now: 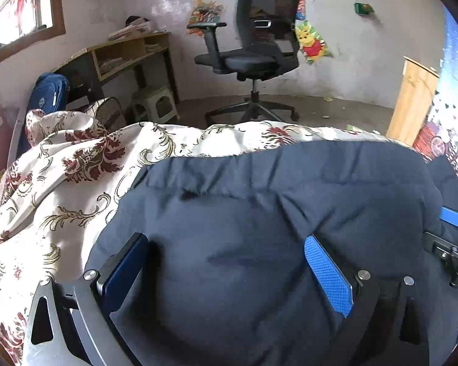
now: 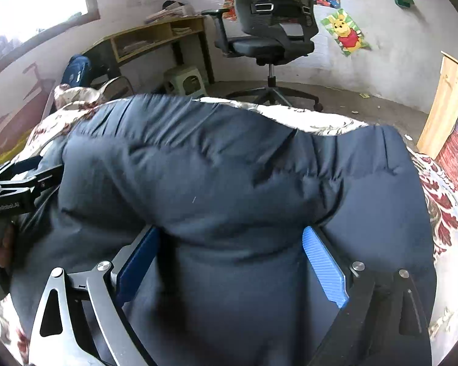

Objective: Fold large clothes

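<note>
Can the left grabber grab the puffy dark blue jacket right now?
Probably yes. The left gripper is wide open right over the puffy dark blue jacket on the flowery bedspread, with nothing in between; the padding already bulges between its fingers.

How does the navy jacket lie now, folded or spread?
Folded over: the navy jacket lies bunched with a doubled layer humped across the floral bedcover.

— What lay under the right gripper (image 2: 229, 262)?
— A dark navy padded jacket (image 2: 229, 164), spread over a floral bedcover (image 2: 442, 213). The blue pads (image 2: 323, 268) stood wide, padding bulging between them without being pinched.
— And the other gripper?
— The left gripper (image 2: 18, 180) showed at the left edge, by the jacket.
— Behind?
— An office chair (image 2: 271, 30) and a wooden desk (image 2: 155, 36).
</note>
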### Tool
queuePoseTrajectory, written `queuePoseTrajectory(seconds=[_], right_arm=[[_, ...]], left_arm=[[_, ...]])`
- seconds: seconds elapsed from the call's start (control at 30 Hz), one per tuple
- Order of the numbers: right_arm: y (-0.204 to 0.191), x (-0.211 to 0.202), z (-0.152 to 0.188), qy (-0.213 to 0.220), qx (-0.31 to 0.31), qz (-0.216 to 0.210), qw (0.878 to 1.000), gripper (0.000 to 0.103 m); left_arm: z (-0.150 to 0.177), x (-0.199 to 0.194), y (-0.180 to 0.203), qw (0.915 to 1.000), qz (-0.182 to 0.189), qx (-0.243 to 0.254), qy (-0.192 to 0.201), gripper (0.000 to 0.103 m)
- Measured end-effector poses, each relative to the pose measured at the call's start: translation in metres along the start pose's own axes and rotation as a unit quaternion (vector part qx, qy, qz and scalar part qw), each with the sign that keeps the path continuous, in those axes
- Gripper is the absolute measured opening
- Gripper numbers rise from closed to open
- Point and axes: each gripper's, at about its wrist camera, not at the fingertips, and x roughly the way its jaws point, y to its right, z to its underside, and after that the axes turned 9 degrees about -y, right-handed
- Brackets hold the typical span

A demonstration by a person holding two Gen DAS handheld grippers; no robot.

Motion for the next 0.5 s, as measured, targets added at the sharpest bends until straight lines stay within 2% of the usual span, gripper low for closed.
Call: queuePoseTrajectory(seconds=[0.23, 0.5], right_arm=[[0.011, 0.028, -0.018, -0.016, 0.013, -0.019, 1.000, 0.099], [0.014, 0.043, -0.019, -0.024, 0.018, -0.041, 0.999, 0.102]], left_arm=[[-0.005, 0.027, -0.009, 0.9993, 0.023, -0.025, -0.017, 0.103], [-0.006, 0.043, -0.010, 0.9987, 0.039, -0.032, -0.003, 0.103]])
